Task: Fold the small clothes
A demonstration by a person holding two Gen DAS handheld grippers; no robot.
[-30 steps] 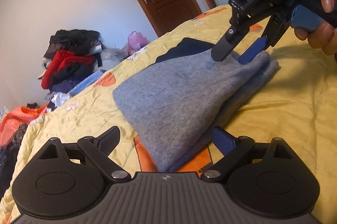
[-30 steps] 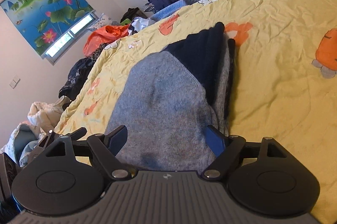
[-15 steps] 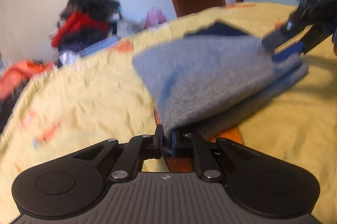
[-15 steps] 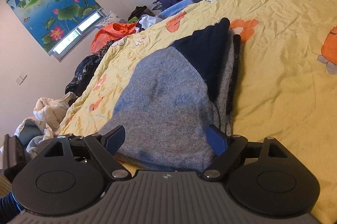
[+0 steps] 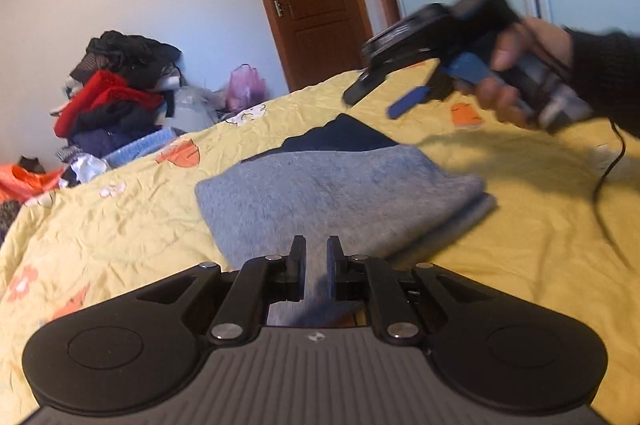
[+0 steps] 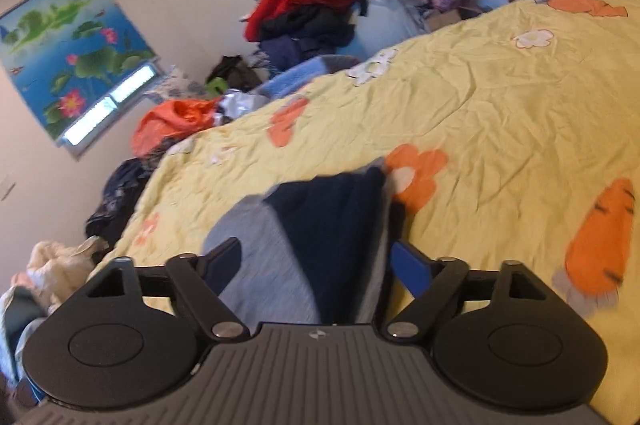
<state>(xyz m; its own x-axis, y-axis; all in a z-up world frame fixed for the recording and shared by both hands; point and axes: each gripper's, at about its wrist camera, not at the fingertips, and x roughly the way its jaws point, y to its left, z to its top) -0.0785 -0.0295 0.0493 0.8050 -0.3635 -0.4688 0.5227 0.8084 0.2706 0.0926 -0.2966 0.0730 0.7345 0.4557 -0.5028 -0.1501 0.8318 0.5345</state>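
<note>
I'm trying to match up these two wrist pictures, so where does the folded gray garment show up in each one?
Left wrist view: the gray garment lies across the middle, just beyond the left gripper.
Right wrist view: the gray garment sits low and centre, between the fingers of the right gripper, its navy part on the right.
Shared landmark: the red clothes in the pile by the wall.

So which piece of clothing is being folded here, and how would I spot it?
Find the yellow bedspread with orange cartoon prints. In its middle lies a folded grey knit with a navy part showing at its far end. Unlike the clothes pile against the wall, it lies flat, alone on the bed.
</note>
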